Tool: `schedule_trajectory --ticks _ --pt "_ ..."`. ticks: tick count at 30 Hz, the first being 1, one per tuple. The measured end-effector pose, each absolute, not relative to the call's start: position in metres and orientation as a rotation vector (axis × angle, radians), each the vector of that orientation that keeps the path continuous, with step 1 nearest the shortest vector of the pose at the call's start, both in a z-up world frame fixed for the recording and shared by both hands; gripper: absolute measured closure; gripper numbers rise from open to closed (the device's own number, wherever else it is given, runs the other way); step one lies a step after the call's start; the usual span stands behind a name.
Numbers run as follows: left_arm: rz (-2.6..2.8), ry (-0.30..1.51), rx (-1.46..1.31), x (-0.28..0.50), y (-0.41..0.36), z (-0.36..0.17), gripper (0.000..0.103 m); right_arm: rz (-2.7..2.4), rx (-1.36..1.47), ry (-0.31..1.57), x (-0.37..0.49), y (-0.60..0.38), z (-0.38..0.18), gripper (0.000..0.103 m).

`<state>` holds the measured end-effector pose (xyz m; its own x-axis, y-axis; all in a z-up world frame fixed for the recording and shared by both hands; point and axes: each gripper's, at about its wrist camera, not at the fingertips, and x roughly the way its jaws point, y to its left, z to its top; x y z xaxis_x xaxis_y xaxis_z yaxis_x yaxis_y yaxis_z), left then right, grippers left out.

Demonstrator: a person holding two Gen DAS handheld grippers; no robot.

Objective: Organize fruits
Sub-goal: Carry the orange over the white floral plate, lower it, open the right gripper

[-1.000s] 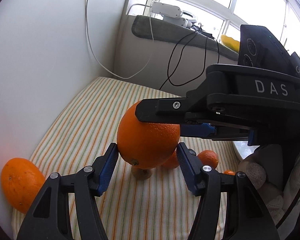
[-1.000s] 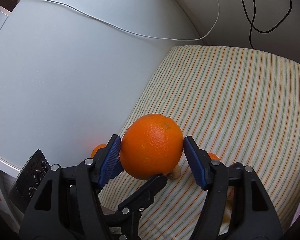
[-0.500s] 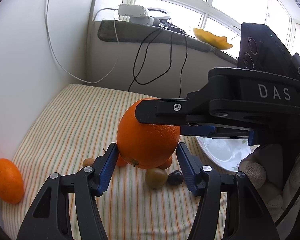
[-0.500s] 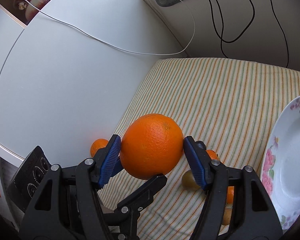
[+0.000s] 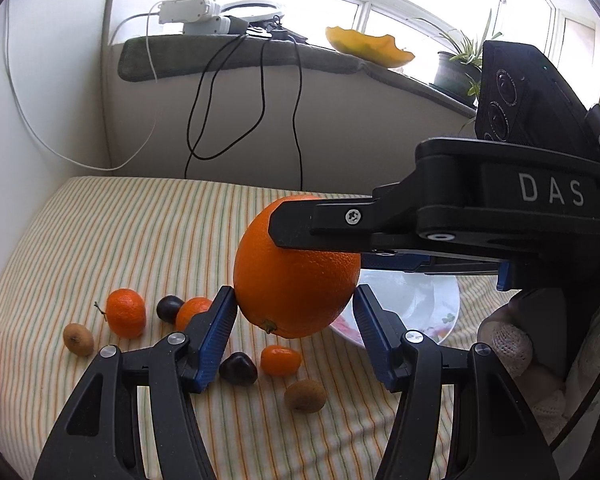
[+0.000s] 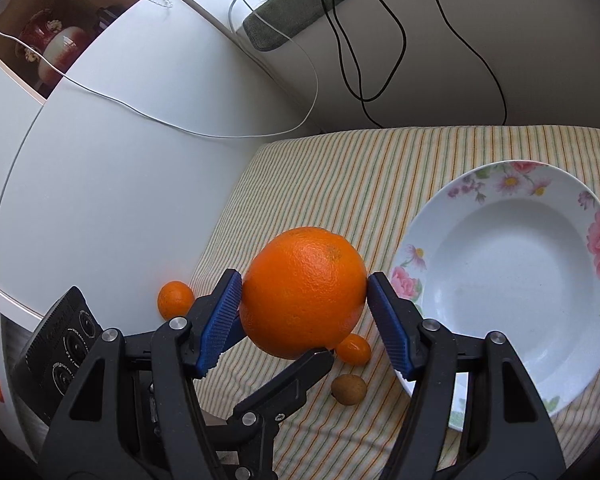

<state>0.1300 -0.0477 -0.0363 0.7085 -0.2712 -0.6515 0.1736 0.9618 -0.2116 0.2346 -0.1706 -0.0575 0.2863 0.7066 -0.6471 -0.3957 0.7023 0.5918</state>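
Large orange (image 6: 304, 292) held aloft over striped cloth (image 5: 140, 232), both grippers clamped on it: right gripper (image 6: 304, 312), left gripper (image 5: 294, 320) (crosswise). Floral plate (image 6: 512, 280) near cloth's right edge holds nothing. Small fruits (image 5: 276, 360) loose on cloth.

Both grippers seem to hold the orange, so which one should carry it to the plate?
Right. The right gripper clamps the orange directly beside the plate; from the left gripper, the plate lies half hidden behind the orange.
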Motion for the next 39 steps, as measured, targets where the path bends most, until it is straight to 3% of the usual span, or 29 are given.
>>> schedule_trajectory --ticks 39 --pt "-0.303 0.840 -0.057 0.193 -0.112 -0.063 0.044 0.600 0.443 1.056 0.261 -0.257 -0.085 0.035"
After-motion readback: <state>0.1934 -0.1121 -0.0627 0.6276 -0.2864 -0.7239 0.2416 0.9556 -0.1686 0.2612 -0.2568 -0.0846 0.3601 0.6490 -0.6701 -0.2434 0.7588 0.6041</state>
